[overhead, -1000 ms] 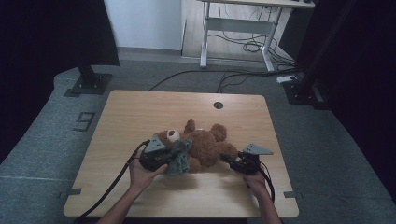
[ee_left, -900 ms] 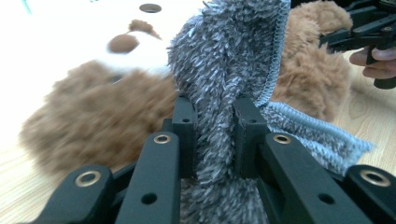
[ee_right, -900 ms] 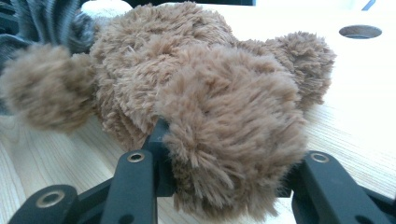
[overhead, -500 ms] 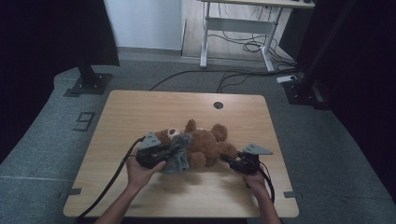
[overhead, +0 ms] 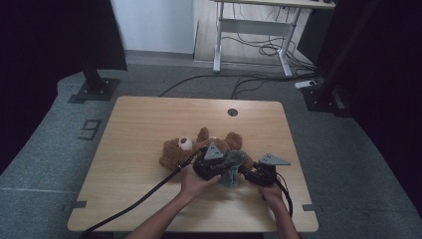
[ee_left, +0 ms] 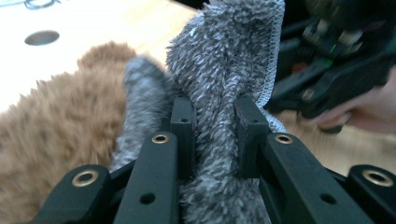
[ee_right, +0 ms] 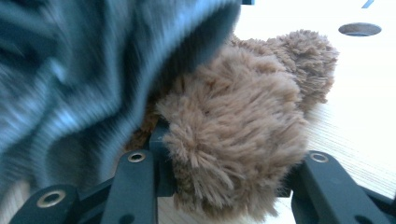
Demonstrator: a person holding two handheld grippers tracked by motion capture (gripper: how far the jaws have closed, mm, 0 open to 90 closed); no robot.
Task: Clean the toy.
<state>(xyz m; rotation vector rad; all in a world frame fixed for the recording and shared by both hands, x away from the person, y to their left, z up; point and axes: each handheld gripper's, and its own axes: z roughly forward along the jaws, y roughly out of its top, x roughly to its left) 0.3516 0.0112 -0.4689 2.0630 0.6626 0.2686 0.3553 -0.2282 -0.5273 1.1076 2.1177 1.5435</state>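
A grey carpeted floor with trailing cables surrounds a pale wooden surface that has a round cable hole near its far edge. On it lies a brown teddy bear on its back, its long axis running across the surface: head toward the person's left, legs toward the right, where both hands work.

The left gripper has its fingers drawn in narrow, pinching a fold of fluffy grey cloth with a stitched hem; the pile bulges between and above them. In the high view this gripper sits over the bear's lower body with the cloth bunched beside it, hanging toward the near edge.

The right gripper has its fingers set partway in around a stubby brown limb of the bear, probably a leg, though the close view makes it hard to be sure which. The fur fills the gap, so it reads as a hold on the bear. A blurred sheet of the grey cloth drapes over the upper left of that view, touching the limb.

The two grippers are nearly side by side, the right one toward the bear's foot end. The cloth lies on the body side of the held limb, so the left hand is the nearer one to draw it along the bear's axis while the right steadies.
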